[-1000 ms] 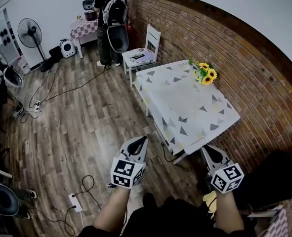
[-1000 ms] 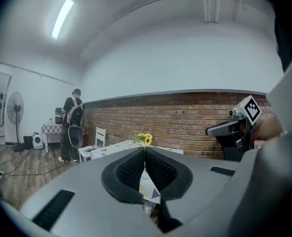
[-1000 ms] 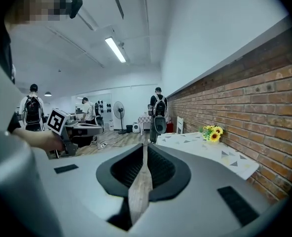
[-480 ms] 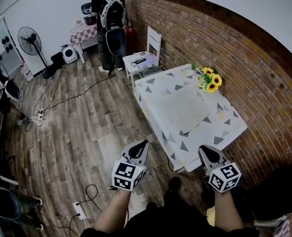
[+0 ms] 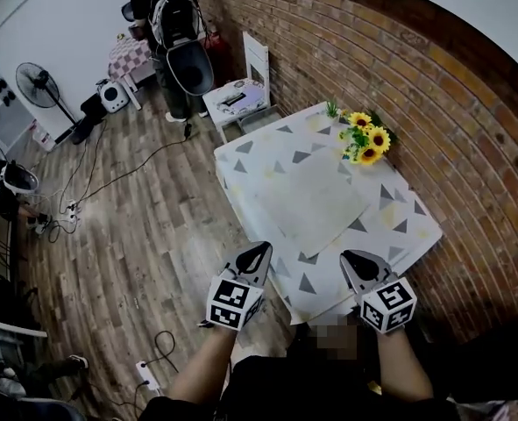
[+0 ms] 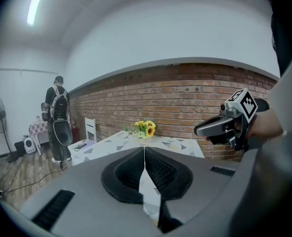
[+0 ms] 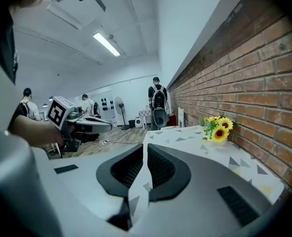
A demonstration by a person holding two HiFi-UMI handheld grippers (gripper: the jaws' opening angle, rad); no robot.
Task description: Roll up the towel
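Observation:
A pale towel [image 5: 309,202] lies flat in the middle of a table [image 5: 241,160] covered by a white cloth with grey triangles. My left gripper [image 5: 260,251] hangs over the table's near edge, jaws shut with nothing between them; in its own view the left gripper [image 6: 144,150] points at the table. My right gripper [image 5: 353,260] is beside it over the near right part of the table, also shut and empty. In the right gripper view the right gripper [image 7: 145,147] faces along the tabletop. Neither gripper touches the towel.
Sunflowers [image 5: 364,139] stand at the table's far side by the brick wall [image 5: 434,86]. A white chair [image 5: 241,95] stands beyond the table, next to a person with a backpack [image 5: 175,33]. A fan [image 5: 35,86] stands at the far left. Cables and a power strip [image 5: 145,374] lie on the wood floor.
The table has come closer and more central in the head view. Both grippers have moved forward together, from over the floor to over the table's near edge, still shut.

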